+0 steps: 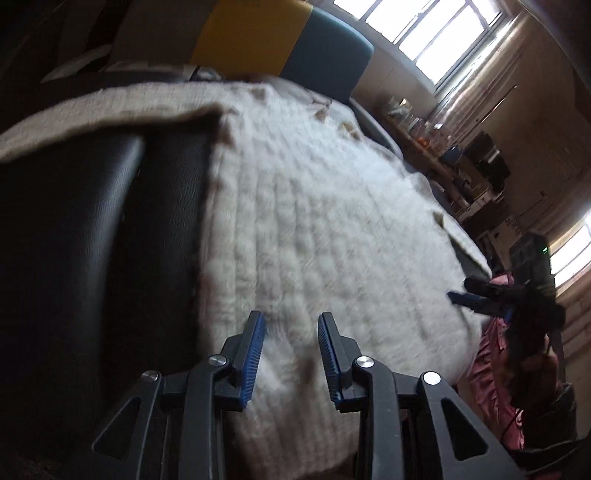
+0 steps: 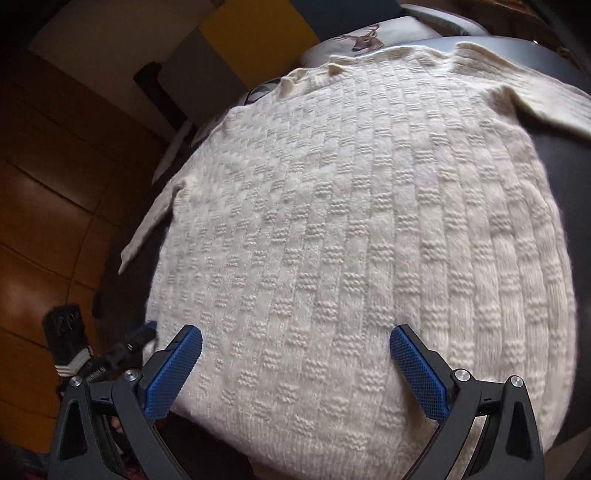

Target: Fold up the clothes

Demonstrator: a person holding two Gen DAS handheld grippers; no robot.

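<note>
A cream knitted sweater (image 2: 332, 221) with a block pattern lies spread flat on a black leather seat (image 2: 576, 177). One sleeve (image 2: 147, 229) hangs off the left edge and the other (image 2: 546, 107) stretches to the far right. My right gripper (image 2: 297, 330) is wide open over the sweater's near hem, with only fabric below it. In the left wrist view the sweater (image 1: 314, 221) fills the middle, and a sleeve (image 1: 92, 110) runs across the black seat (image 1: 74, 240). My left gripper (image 1: 291, 317) hovers open above the sweater's side edge, holding nothing. The right gripper (image 1: 476, 295) shows at the right.
Yellow (image 1: 251, 33) and teal (image 1: 332, 51) cushions stand behind the seat. A deer-print pillow (image 2: 364, 37) lies past the collar. Brown wood panels (image 2: 44, 184) are on the left. A pink cloth (image 1: 495, 369), a cluttered shelf (image 1: 424, 129) and windows (image 1: 443, 33) are on the right.
</note>
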